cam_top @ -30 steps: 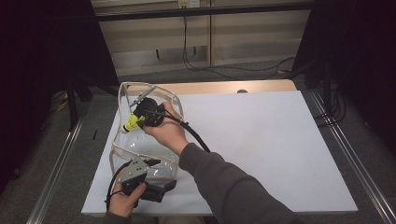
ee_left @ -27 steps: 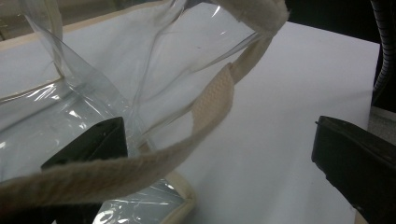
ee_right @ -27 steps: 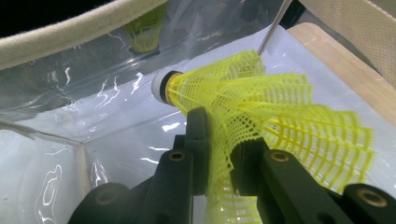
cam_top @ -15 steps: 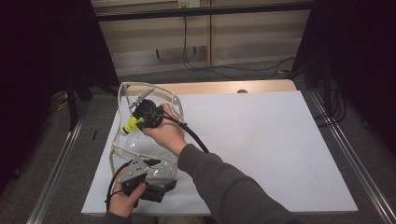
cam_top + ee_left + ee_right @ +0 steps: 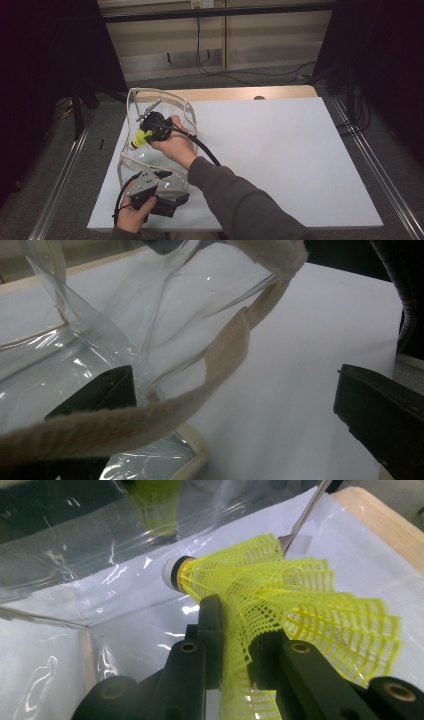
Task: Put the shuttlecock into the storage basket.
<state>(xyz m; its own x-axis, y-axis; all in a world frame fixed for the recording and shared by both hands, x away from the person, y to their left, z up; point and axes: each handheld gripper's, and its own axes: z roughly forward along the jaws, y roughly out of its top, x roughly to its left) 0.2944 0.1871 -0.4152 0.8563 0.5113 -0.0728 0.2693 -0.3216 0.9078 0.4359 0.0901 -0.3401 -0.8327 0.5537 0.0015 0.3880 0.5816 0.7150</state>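
1. My right hand-held gripper (image 5: 235, 645) pinches the yellow shuttlecock (image 5: 280, 605) by its skirt, inside the clear plastic bag (image 5: 187, 112).
2. My right arm reaches forward and leftward across the white table (image 5: 280, 150).
3. My left hand-held gripper (image 5: 235, 405) stands wide open; the bag's webbing strap (image 5: 220, 360) passes between its jaws.

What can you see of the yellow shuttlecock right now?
The shuttlecock is neon yellow with a plastic mesh skirt and a white rounded cork tip ringed by a black band. The right gripper has its fingers shut on the skirt, crumpling the mesh, tip pointing away from the camera. In the high view it sits inside the mouth of the clear bag, above the white table cover. Its reflection shows on the plastic.
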